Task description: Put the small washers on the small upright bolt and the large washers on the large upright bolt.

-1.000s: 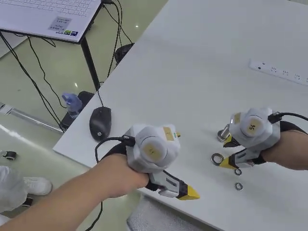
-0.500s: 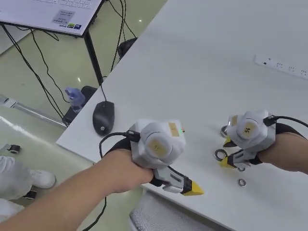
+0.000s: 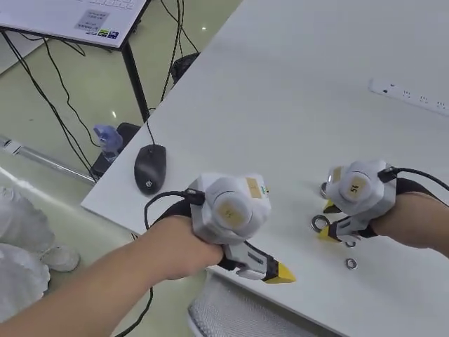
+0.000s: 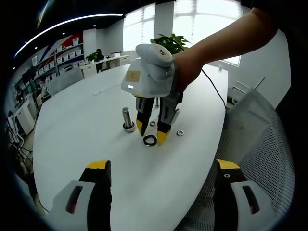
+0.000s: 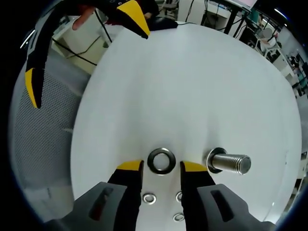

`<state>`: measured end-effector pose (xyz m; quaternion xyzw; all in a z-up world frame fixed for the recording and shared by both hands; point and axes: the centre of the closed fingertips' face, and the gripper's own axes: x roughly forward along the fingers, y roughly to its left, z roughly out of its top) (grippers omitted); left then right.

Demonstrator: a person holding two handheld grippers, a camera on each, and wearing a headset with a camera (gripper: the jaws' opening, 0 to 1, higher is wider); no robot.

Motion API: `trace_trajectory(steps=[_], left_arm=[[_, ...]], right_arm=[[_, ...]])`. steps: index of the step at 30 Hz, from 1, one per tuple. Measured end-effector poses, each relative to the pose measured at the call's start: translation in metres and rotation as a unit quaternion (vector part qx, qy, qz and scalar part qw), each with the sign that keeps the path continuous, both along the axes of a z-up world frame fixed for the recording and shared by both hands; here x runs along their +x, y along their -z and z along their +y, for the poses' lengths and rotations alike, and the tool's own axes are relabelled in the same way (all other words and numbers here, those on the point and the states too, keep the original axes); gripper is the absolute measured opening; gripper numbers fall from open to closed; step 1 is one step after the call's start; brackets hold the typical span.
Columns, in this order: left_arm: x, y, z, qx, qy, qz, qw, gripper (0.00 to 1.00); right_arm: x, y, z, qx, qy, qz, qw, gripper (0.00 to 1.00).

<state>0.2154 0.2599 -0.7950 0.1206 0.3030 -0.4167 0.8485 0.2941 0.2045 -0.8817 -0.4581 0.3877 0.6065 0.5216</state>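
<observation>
Right gripper [image 5: 161, 166]: open, my jaws astride the large washer [image 5: 151, 161].
Risk: flat washer may slip my pinch; whether I touch the table [image 5: 192, 72] is unclear.

All views share the large washer [image 5: 161, 160]

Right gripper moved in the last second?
Yes, slightly: in the head view the right gripper has edged left toward the large washer and large bolt.

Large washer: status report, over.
Right gripper open, jaws either side of large washer, flat on table. Left gripper open, empty. Large bolt upright alongside, nothing between.
</observation>
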Motion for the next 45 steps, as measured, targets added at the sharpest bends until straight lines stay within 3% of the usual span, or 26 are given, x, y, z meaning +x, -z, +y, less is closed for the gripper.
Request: trace_trajectory(steps=[6,9,19,29,45], left_arm=[[-0.001,0.001,-0.001,0.003,0.002,-0.001,1.0,0.87],[-0.001,0.001,-0.001,0.002,0.001,-0.001,1.0,0.87],[-0.002,0.0,0.0,0.002,-0.002,-0.002,1.0,0.86],[-0.002,0.0,0.001,0.006,-0.003,-0.001,1.0,0.86],[0.0,0.001,-0.001,0.007,0.002,0.0,1.0,0.86]], right_arm=[[0.0,0.0,0.001,-0.009,0.003,0.0,1.0,0.3],[-0.001,0.0,0.001,-0.014,0.007,-0.003,0.9999,0.25],[-0.001,0.001,0.001,-0.009,0.041,0.006,0.9991,0.22],[0.001,-0.002,-0.003,-0.016,0.048,0.011,0.9987,0.22],[0.004,-0.032,-0.026,-0.026,0.071,0.011,0.9971,0.22]])
